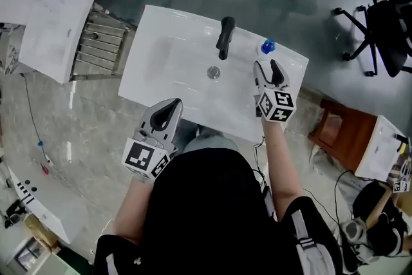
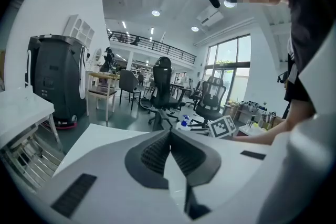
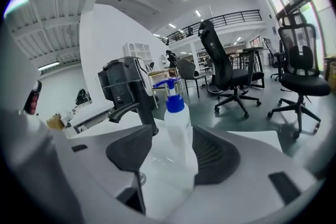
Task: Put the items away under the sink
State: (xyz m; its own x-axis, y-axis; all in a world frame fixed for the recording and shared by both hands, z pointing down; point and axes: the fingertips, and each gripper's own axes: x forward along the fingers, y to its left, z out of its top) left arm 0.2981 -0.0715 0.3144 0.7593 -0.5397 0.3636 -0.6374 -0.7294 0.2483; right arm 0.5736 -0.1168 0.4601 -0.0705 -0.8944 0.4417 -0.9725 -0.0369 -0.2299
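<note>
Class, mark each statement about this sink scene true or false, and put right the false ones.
1. The left claw is closed with nothing in it. True.
2. The right claw is shut tight. False: its jaws stand apart, with the spray bottle in line with the gap.
3. The spray bottle has a red top. False: the top is blue.
4. The faucet is black. True.
5. The spray bottle lies on the floor. False: it stands upright on the white sink, beside the faucet.
</note>
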